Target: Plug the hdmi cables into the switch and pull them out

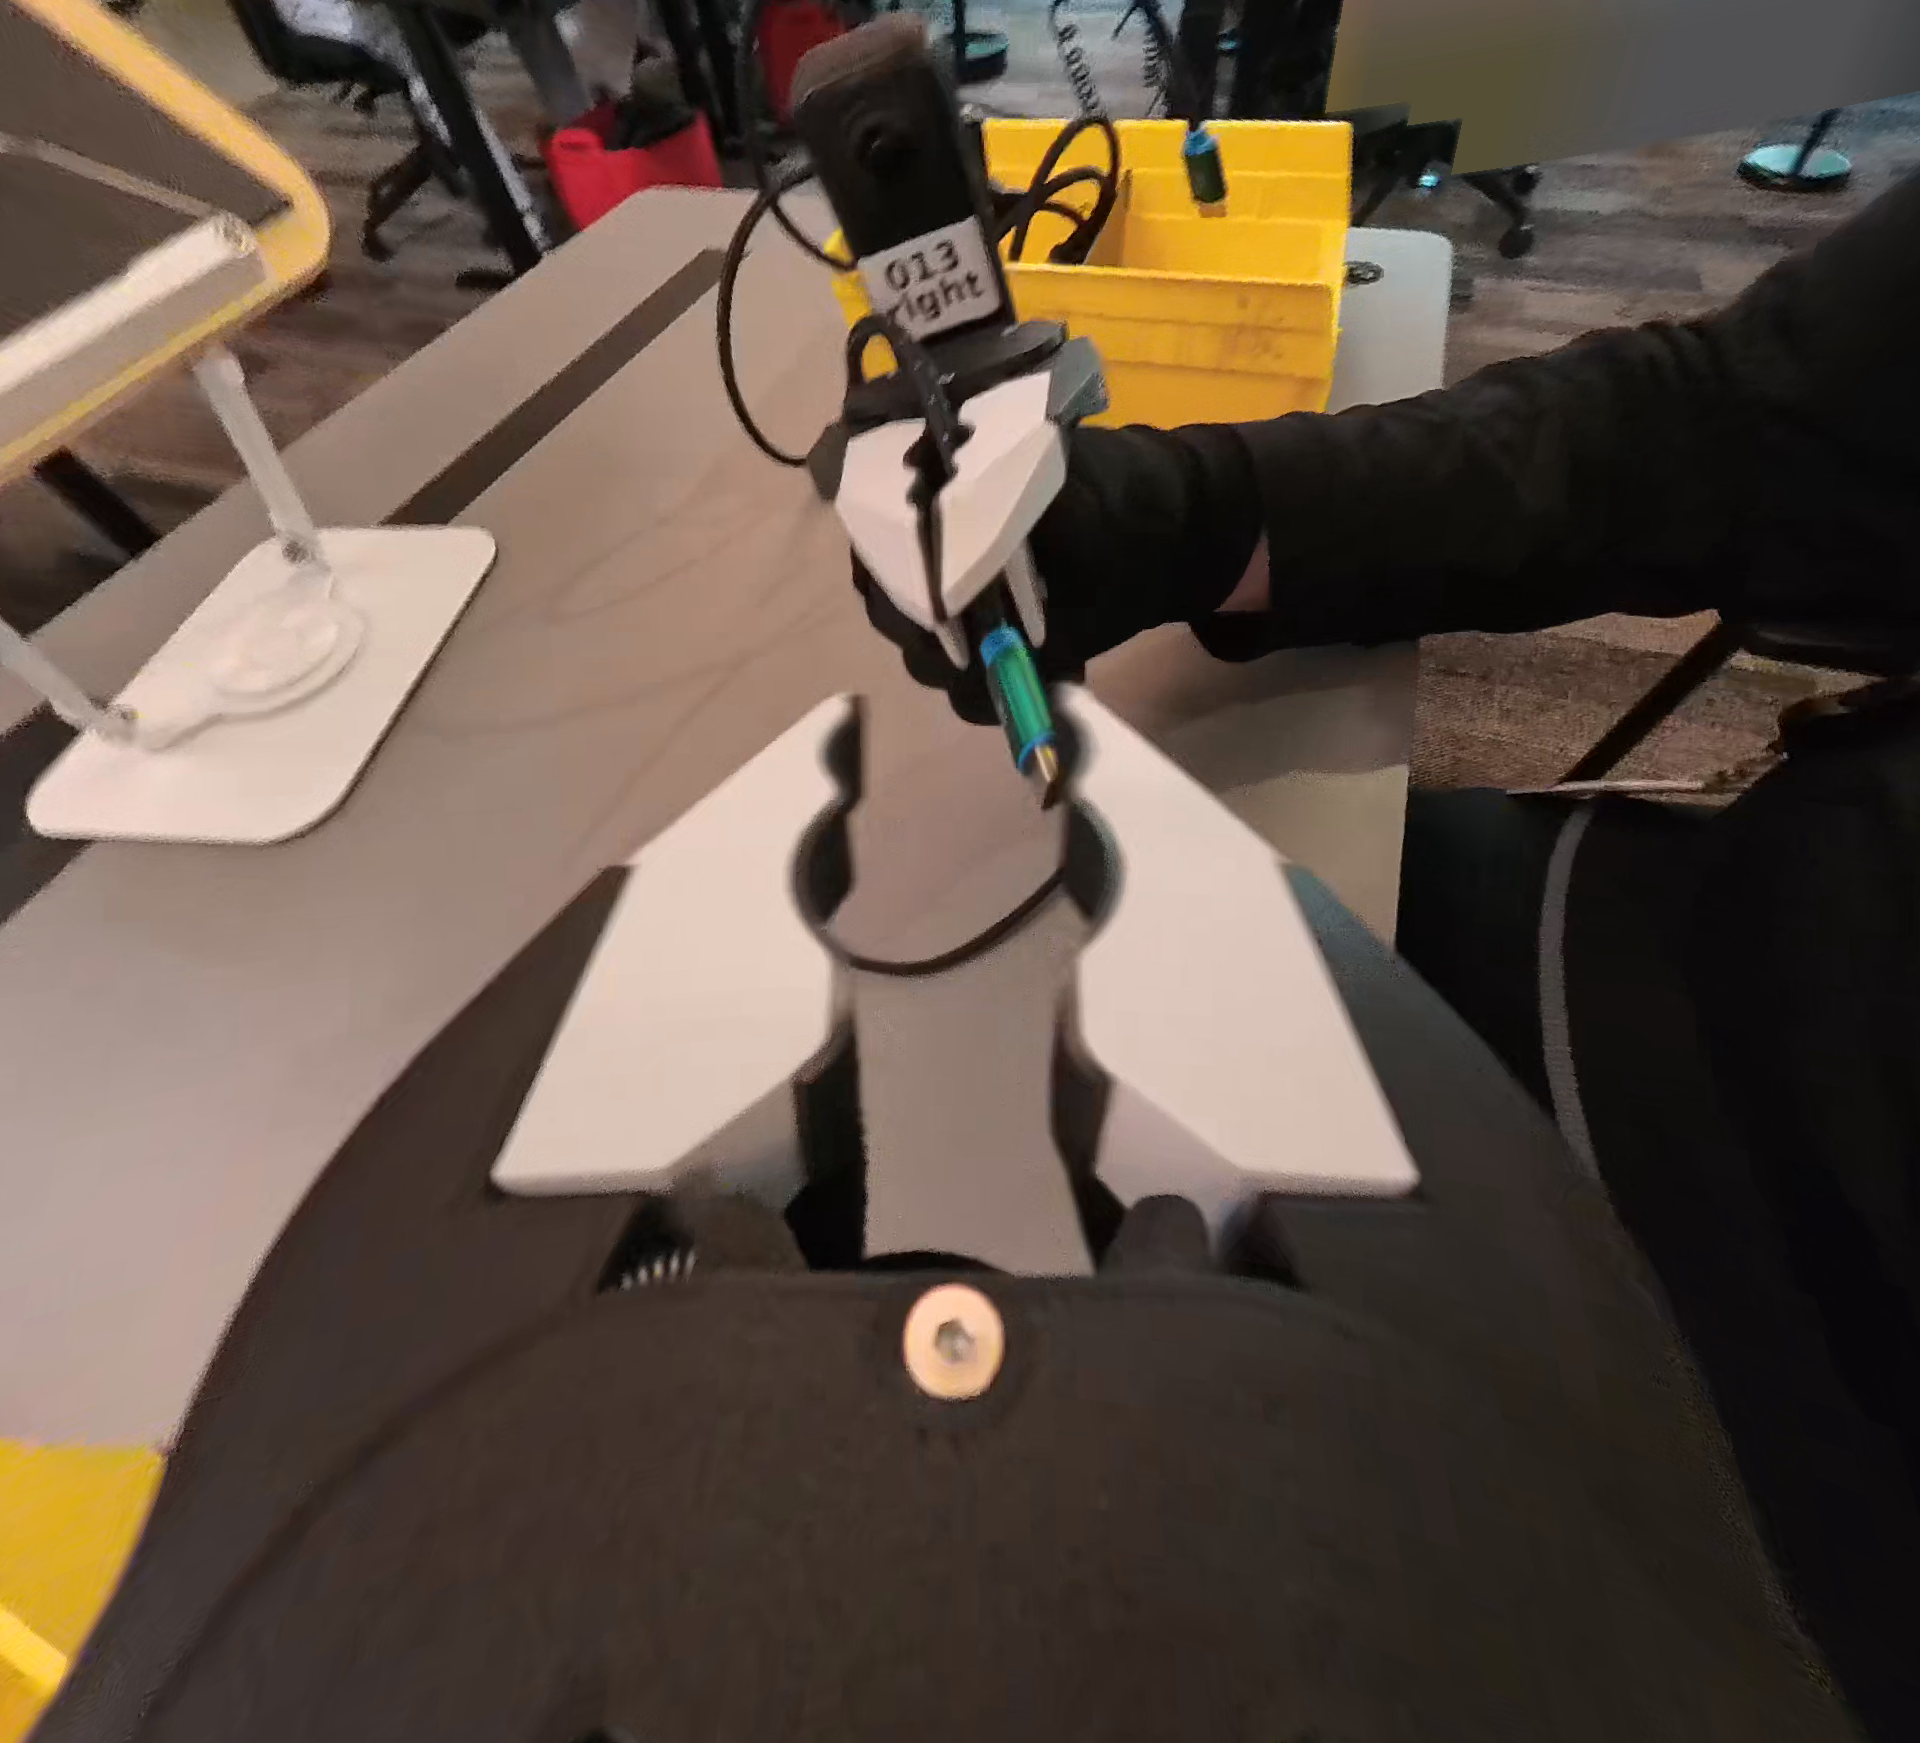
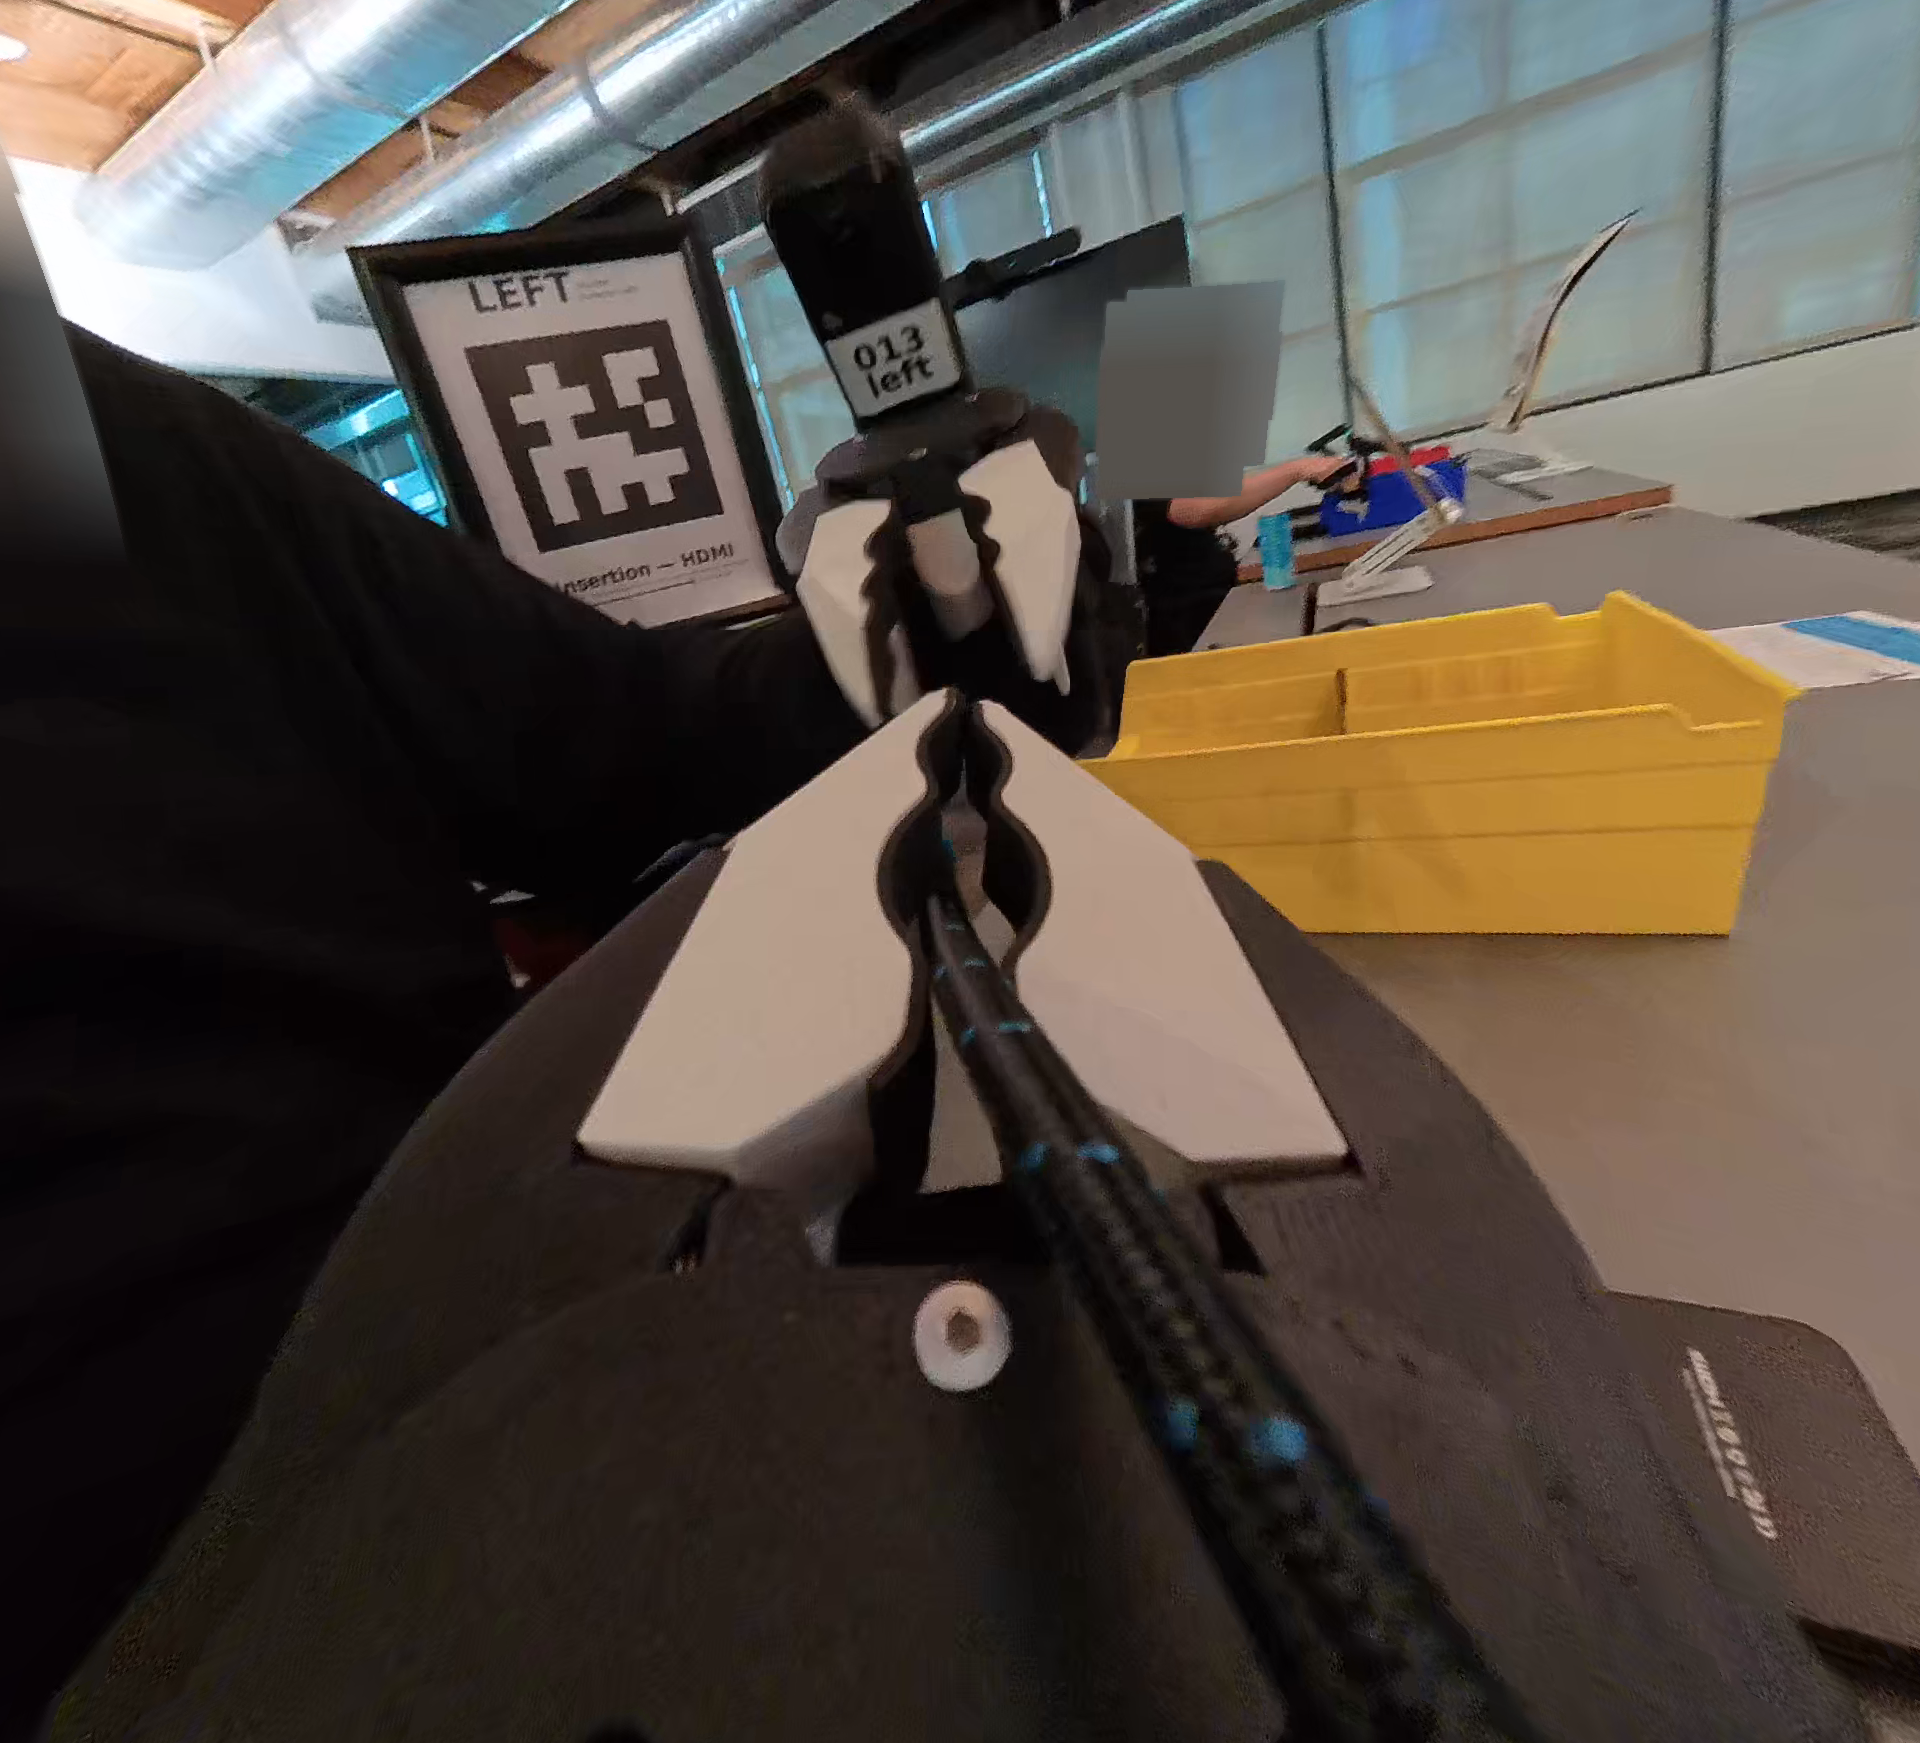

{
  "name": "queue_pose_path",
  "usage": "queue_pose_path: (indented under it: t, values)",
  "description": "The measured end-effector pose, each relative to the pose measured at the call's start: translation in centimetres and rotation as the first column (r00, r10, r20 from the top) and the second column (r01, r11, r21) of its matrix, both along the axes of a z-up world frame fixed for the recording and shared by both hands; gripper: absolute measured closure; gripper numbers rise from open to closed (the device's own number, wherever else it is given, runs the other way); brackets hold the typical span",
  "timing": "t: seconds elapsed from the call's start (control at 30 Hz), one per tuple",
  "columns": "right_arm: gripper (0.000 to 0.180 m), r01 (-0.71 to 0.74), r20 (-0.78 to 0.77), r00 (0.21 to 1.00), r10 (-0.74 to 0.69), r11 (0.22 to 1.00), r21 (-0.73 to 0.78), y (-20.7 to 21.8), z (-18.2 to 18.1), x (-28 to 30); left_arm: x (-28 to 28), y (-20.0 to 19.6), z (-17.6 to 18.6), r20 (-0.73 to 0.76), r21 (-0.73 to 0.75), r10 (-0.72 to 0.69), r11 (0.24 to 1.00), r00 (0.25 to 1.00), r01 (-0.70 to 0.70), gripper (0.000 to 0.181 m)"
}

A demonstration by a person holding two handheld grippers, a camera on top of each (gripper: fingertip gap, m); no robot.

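A yellow bin sits at the far side of the grey table, and a white stand base rests on the table's left part. In the right wrist view a framed sign with a black-and-white marker stands to the left, far behind a second yellow bin. Silver ducts run along the ceiling before tall windows.

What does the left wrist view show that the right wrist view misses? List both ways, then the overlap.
Left wrist only: the green plug jutting from the shut right tongs, and a white stand base. Right wrist only: the braided cable running back through those tongs, a marker sign, ceiling ducts. Both: the yellow bin, the grey table, the open left tongs.
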State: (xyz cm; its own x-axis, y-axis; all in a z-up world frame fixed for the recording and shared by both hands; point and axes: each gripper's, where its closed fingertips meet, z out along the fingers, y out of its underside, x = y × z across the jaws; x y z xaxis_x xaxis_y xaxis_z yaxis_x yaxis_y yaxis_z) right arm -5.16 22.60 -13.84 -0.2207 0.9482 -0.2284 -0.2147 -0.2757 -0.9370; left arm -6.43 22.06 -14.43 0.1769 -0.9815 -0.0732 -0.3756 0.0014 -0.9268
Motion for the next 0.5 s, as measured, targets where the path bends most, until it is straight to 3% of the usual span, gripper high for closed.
queue_pose_path:
  t: [0.03, 0.13, 0.23, 0.33, 0.5]
  values:
    - [0.180, 0.012, -0.020, 1.000, -0.011, 1.000, 0.001, 0.1, 0.2, 0.3, 0.0, 0.0, -0.5, -0.001, -0.036, 0.021, 0.999, 1.000, -0.021, 0.128]
    - [0.180, 0.037, -0.031, 0.999, -0.036, 0.999, 0.008, 0.3, 0.2, 0.4, 0.5, -0.3, -3.1, -0.042, -0.103, 0.047, 0.993, 0.998, -0.051, 0.117]
    - [0.180, 0.044, -0.015, 0.999, -0.044, 0.999, 0.030, -0.2, 0.0, -0.3, 1.8, -0.9, -3.5, -0.018, -0.087, 0.037, 0.995, 0.999, -0.039, 0.131]
    - [0.180, 0.060, -0.021, 0.998, -0.060, 0.997, 0.040, -0.3, 0.0, -0.5, 2.6, -1.2, -3.1, 0.030, -0.104, 0.026, 0.994, 0.999, -0.023, 0.169]
    - [0.180, 0.083, -0.042, 0.996, -0.081, 0.995, 0.054, -0.4, 0.2, -0.4, 2.7, -1.2, -3.6, 0.048, -0.177, 0.032, 0.984, 0.998, -0.023, 0.172]
